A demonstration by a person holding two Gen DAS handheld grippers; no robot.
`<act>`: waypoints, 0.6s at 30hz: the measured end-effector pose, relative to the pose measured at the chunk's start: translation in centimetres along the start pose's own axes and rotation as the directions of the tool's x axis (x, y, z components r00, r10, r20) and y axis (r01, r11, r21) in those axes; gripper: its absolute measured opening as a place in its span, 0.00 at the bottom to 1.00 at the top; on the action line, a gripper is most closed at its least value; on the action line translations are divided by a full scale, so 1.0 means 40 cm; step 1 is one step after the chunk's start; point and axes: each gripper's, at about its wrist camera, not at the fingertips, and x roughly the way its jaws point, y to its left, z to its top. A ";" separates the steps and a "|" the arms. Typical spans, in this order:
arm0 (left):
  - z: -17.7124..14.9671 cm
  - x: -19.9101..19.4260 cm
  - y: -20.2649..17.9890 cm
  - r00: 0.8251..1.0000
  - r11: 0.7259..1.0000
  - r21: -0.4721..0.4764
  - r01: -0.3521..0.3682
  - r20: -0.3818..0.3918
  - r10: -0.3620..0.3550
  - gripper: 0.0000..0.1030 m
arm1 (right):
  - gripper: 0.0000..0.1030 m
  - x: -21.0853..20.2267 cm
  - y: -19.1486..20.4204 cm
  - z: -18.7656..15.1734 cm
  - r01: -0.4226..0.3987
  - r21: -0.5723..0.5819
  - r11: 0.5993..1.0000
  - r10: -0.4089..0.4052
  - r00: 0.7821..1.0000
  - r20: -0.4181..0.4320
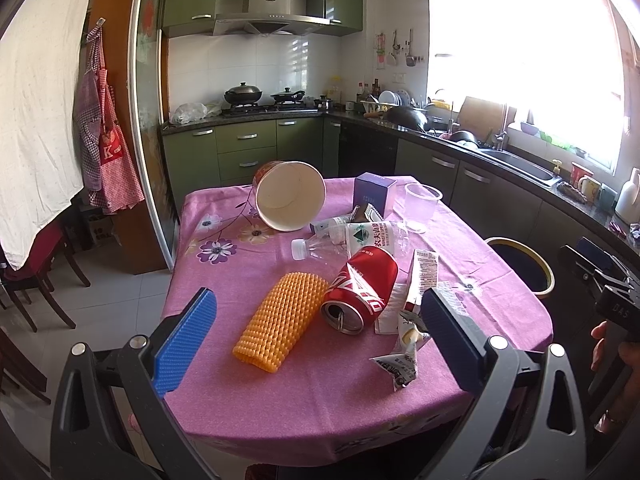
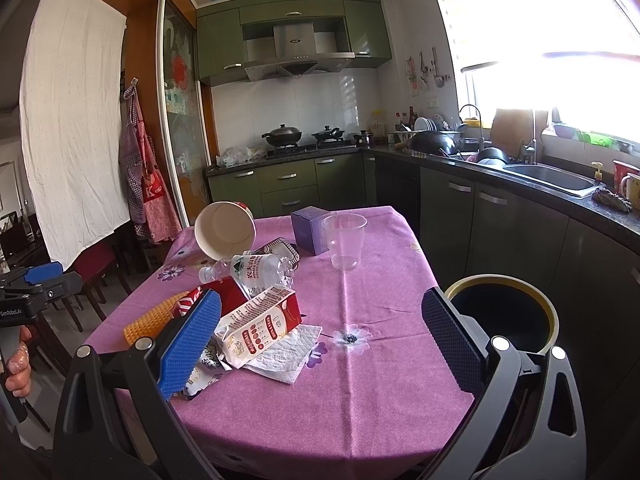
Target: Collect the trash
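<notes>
Pink flowery cloth is covering the worktop (image 1: 224, 280), and both grippers are hovering over its near edge with jaws spread wide, gripping nothing. The left gripper (image 1: 320, 336) is pointing at the trash pile; the right gripper (image 2: 320, 332) is sitting further right, next to the bin (image 2: 548, 312) (black inside, gold rim) just beside the worktop.

Counting the trash: one red can (image 1: 360, 292) lying on its side, one bumpy orange sleeve (image 1: 280, 320) touching it, one crushed water bottle (image 1: 352, 240), one tipped paper bowl (image 1: 290, 196), one clear plastic cup (image 2: 344, 240) standing upright, one purple box (image 2: 310, 228), one flattened milk carton (image 2: 260, 324) lying on a paper napkin (image 2: 288, 356), plus some crumpled wrappers (image 1: 400, 364).
</notes>
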 end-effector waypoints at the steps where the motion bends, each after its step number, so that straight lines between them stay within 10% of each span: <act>1: 0.000 0.000 0.000 1.000 1.000 0.000 0.000 0.000 0.000 0.94 | 0.96 0.000 0.001 0.000 0.001 0.000 1.000 -0.001 1.000 0.001; 18: 0.002 0.004 0.006 1.000 1.000 -0.001 0.003 -0.009 -0.003 0.94 | 0.96 0.007 -0.008 0.001 0.002 0.009 1.000 -0.001 1.000 -0.013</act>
